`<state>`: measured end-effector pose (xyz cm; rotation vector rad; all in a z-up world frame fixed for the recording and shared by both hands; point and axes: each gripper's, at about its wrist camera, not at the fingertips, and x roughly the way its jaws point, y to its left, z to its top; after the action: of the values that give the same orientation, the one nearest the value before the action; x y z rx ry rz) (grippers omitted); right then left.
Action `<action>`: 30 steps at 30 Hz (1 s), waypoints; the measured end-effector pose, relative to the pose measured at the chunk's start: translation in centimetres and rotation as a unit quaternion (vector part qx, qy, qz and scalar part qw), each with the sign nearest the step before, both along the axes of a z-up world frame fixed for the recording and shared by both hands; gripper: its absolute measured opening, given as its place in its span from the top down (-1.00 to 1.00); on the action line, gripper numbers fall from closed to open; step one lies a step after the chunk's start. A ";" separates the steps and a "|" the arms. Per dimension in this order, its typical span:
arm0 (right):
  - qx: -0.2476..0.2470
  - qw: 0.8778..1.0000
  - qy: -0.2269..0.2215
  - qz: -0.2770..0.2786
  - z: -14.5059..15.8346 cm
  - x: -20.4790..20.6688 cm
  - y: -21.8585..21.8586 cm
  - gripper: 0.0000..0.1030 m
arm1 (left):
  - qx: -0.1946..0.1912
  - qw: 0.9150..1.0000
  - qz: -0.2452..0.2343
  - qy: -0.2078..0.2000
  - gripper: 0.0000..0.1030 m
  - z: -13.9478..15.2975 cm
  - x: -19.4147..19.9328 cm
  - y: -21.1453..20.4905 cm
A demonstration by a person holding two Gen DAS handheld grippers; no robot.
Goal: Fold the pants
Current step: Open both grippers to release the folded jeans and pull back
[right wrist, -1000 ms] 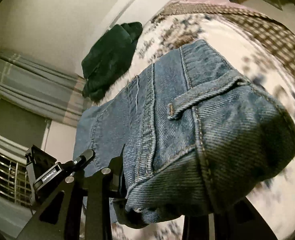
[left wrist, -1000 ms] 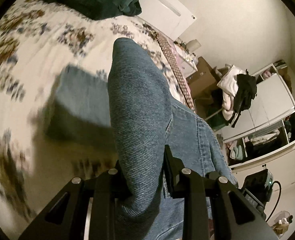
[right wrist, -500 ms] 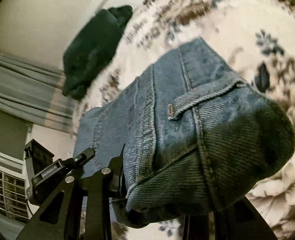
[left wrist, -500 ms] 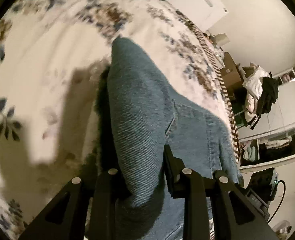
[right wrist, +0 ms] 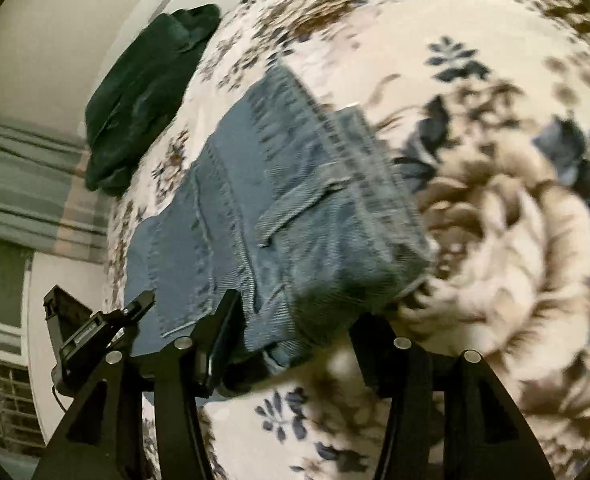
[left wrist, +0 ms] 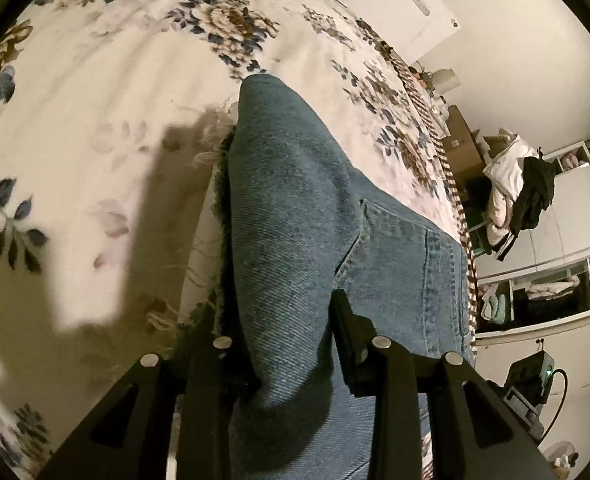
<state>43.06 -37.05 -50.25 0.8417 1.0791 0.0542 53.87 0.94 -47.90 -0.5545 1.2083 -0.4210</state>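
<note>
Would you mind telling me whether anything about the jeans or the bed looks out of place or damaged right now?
One thing stands out: the hem of the jeans is frayed, with loose threads trailing onto the floral bedspread beside the left tool. It may be a raw-hem style. A dark green garment lies bunched at the bed's far end.

dim warm indoor light, yellowish cast. left wrist view mostly sharp, hard dark shadow on the floral bedspread (left wrist: 95, 80) left of the jeans (left wrist: 287, 216), from light above and behind. right wrist view motion-blurred, worst on the jeans and flower print at right. heavy fisheye bending, black vignette in the corners
</note>
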 end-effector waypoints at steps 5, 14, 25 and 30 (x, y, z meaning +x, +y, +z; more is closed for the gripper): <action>-0.058 0.998 0.018 0.008 1.0 0.2 0.4 -0.35 | 0.098 0.995 0.017 -0.008 0.20 2.3 -0.6 -1.0; -0.282 0.958 0.030 0.040 6.2 0.1 4.0 -1.00 | 0.275 0.960 -0.020 -0.054 -0.61 6.9 -5.1 -6.0; -0.369 0.928 -0.015 0.053 14.2 -2.9 6.4 -1.00 | 0.301 0.950 0.005 -0.084 -0.60 12.7 -9.8 -8.7; -0.375 0.925 -0.037 0.058 19.7 -6.5 6.5 -1.00 | 0.308 0.944 0.032 -0.111 -0.60 18.5 -13.9 -9.5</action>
<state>36.60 -30.52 -30.52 0.0816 0.9676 -0.2169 40.00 -8.57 -29.42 -0.0025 1.0294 -0.0326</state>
